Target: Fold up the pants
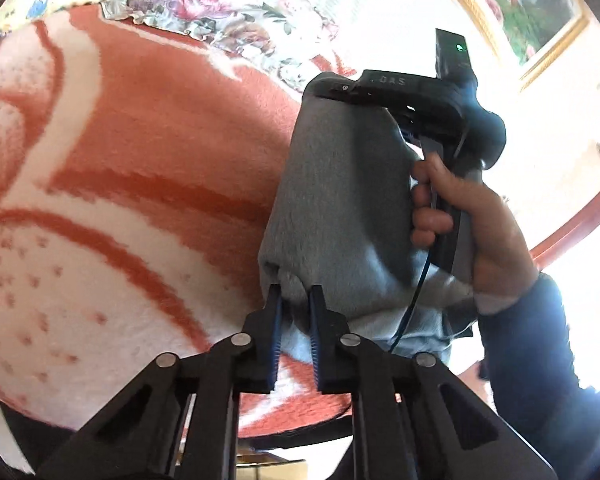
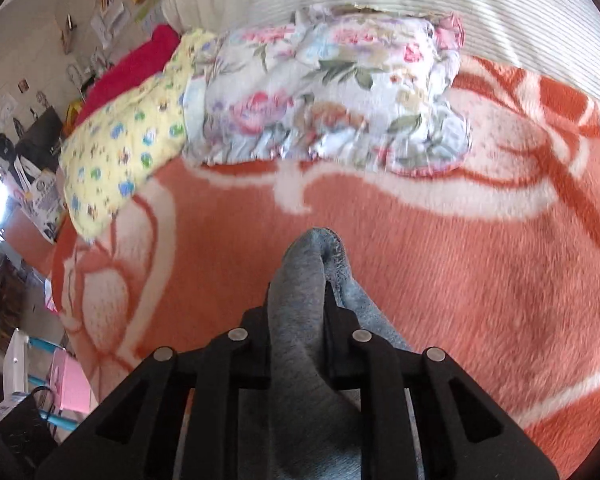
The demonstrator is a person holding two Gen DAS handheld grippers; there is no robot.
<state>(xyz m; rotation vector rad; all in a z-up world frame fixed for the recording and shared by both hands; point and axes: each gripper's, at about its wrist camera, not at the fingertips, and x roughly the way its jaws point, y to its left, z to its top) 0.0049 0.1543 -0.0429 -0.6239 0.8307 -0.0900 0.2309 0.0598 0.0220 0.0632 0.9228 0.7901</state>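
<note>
The grey pants (image 1: 332,200) are held up off an orange and white blanket (image 1: 148,152), stretched as a folded panel between the two grippers. In the left wrist view, the left gripper (image 1: 296,300) is seen with its fingers drawn narrow, a bunched lower corner of the fabric pinched between the blue pads (image 1: 277,332). The upper corner of the same panel is clamped by the right gripper (image 1: 340,90), whose handle is gripped by the person's right hand (image 1: 468,220) in a dark blue sleeve (image 1: 540,360). In the right wrist view, the right gripper (image 2: 298,292) is shown with its fingers narrowed onto a thick fold of the pants (image 2: 304,320), which bulges past the fingertips and hangs down behind them. Beyond, a floral pillow (image 2: 324,92) and a yellow patterned pillow (image 2: 124,148) are seen lying on the blanket (image 2: 460,264), touching each other, well apart from the garment
</note>
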